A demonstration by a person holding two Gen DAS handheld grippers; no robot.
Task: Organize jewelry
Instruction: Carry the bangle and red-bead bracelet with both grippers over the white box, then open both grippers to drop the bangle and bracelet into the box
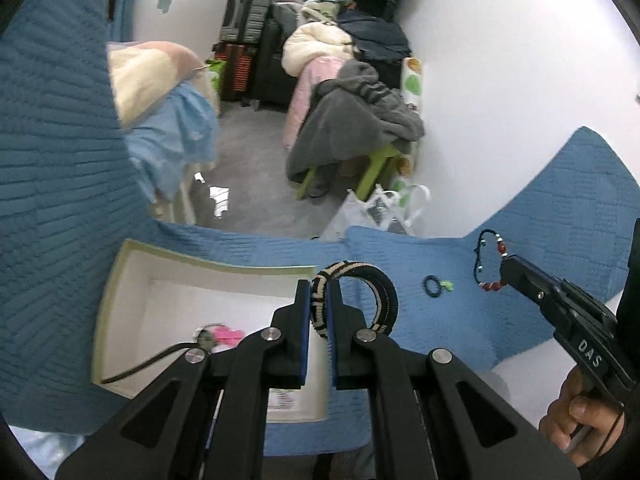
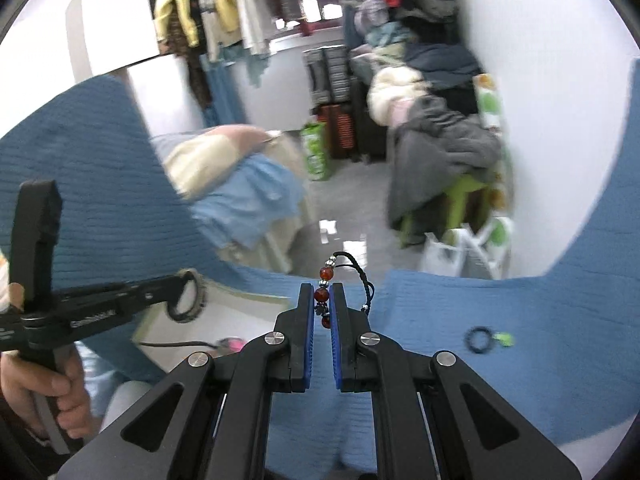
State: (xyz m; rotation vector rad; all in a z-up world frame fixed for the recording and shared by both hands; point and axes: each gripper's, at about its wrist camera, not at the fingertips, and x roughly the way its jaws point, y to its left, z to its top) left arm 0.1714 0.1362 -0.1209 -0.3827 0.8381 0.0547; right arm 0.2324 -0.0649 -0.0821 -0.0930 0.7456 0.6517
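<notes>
— While both of your tools hang above the blue quilt [image 1: 460, 320], which one sits closer to the box [image 1: 120, 280]?

— Your left tool [image 1: 319, 296]. The open white box lies just below and to its left in the left wrist view, its long side running off toward the quilt's far edge. Your right tool [image 2: 322, 308] is well off to the right of the box, over bare quilt.

— What is each one carrying?

— Your left tool is clamped nearly closed on a bangle [image 1: 360, 284], a stiff hoop patterned in black and cream, arching up and right from between the pads. Your right tool is likewise pinched nearly closed on a bracelet [image 2: 326, 280]: black cord strung with red beads and small silver ones, its loose end dangling past the tips.

— Anything already put away?

— A black cord with a pink charm [image 1: 228, 334] lies on the box floor. A small dark ring [image 2: 478, 338] with a green tag is on the quilt, to the right of your right tool.

— So the drop?

— Likely left first, a short way down and left.
</notes>
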